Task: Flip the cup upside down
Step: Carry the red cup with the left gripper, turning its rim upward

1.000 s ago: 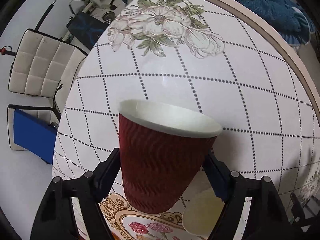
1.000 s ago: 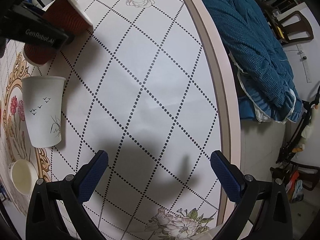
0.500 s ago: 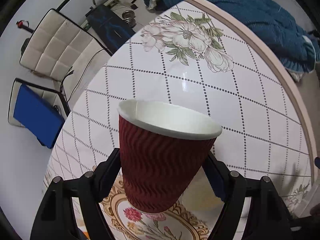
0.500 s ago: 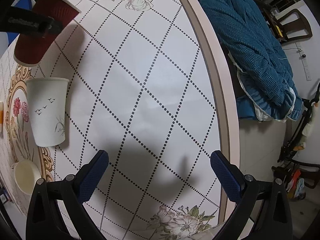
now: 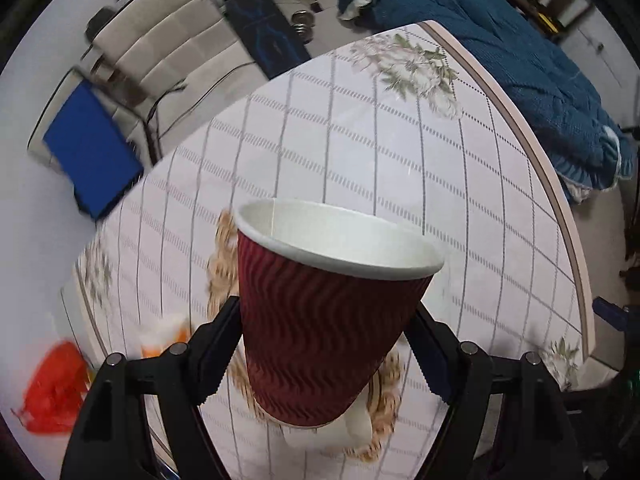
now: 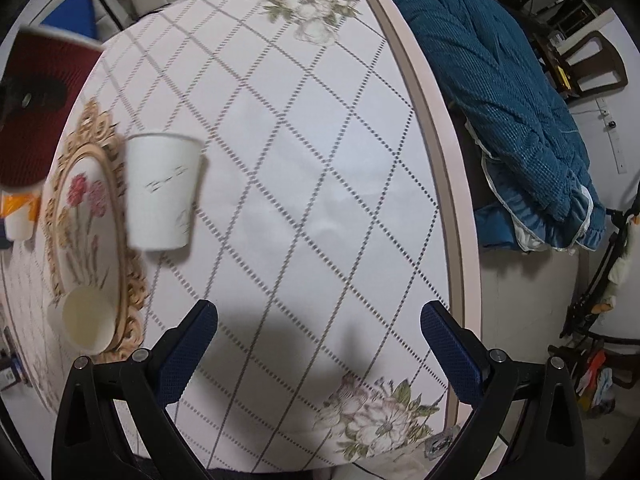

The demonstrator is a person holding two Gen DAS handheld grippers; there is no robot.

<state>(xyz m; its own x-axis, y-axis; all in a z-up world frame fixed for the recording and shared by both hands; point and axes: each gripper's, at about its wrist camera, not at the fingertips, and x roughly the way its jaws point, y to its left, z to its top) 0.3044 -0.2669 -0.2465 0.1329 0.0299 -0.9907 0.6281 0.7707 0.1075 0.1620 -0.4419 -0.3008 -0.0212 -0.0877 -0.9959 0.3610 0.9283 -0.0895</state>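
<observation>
My left gripper point(image 5: 326, 342) is shut on a dark red ribbed paper cup point(image 5: 320, 320), its white-rimmed mouth up and tilted away, held well above the table. The same red cup point(image 6: 36, 112) shows at the far left of the right wrist view, with the left gripper's black finger across it. My right gripper point(image 6: 318, 340) is open and empty above the table's near part. A tall white paper cup point(image 6: 160, 192) with a small bird print stands mouth up on the table. A small cream cup point(image 6: 86, 320) lies near the gold-framed flower motif.
The round table point(image 6: 320, 160) has a dotted diamond cloth and a pink rim point(image 6: 436, 120). A blue quilt point(image 6: 500, 80) lies beyond the rim at right. A white chair point(image 5: 168, 52) and a blue pad point(image 5: 90, 148) stand on the floor. An orange-and-white item point(image 6: 16, 212) sits at far left.
My left gripper has lifted the red cup higher and swung the view, so more floor and table show beneath it. The right gripper shifted slightly; it stays open.
</observation>
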